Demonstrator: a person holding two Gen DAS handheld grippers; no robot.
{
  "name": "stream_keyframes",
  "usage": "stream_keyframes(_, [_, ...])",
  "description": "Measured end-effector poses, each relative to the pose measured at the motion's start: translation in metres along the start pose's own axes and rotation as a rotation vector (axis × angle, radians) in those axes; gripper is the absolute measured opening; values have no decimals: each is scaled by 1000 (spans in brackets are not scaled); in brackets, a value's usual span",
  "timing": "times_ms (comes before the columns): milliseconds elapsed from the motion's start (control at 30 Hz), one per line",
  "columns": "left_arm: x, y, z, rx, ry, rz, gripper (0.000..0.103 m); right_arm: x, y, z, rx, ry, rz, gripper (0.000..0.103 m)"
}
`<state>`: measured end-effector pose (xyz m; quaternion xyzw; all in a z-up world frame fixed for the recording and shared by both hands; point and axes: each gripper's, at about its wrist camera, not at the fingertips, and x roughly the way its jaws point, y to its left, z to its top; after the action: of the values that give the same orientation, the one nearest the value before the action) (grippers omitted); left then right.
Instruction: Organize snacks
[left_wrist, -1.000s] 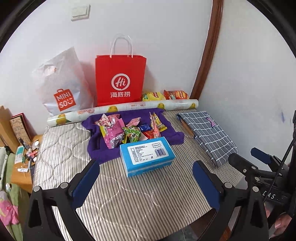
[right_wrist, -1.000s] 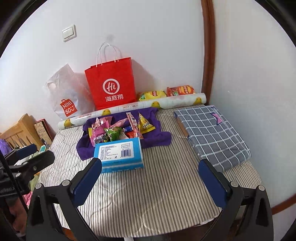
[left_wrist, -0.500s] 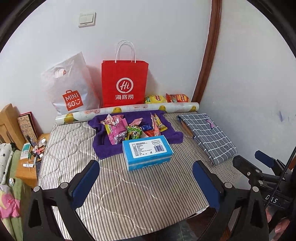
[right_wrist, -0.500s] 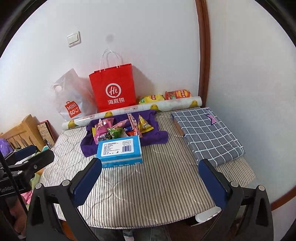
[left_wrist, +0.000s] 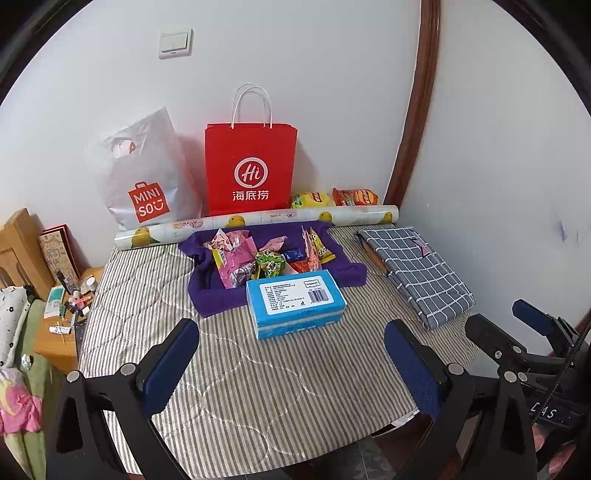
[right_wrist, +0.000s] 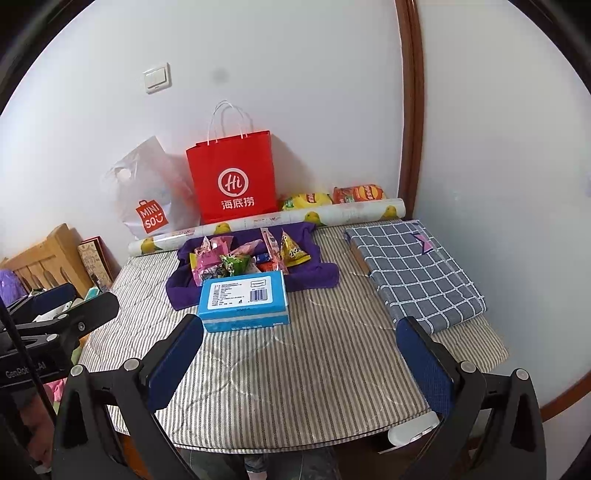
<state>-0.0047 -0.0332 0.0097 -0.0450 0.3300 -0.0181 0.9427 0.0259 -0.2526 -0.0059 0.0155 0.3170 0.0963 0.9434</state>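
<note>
Both claws spread, empty, hovering at table's (left_wrist: 258, 387) near edge. Snack pile (left_wrist: 266, 254) at 12 o'clock from left claw (left_wrist: 291, 354), 11 o'clock from right claw (right_wrist: 303, 350); blue box (right_wrist: 243, 299) between. Left nearer, likely.

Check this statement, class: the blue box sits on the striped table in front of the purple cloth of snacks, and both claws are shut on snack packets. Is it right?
Not quite. The blue box does sit in front of the purple cloth holding the snacks, but the left claw and right claw are both open and empty. Each wrist view shows it.
</note>
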Motion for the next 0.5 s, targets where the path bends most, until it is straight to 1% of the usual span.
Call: stream_keyframes(500, [0,0,0,-1,1,0,101,-4,2,1,-6,-10,0,103])
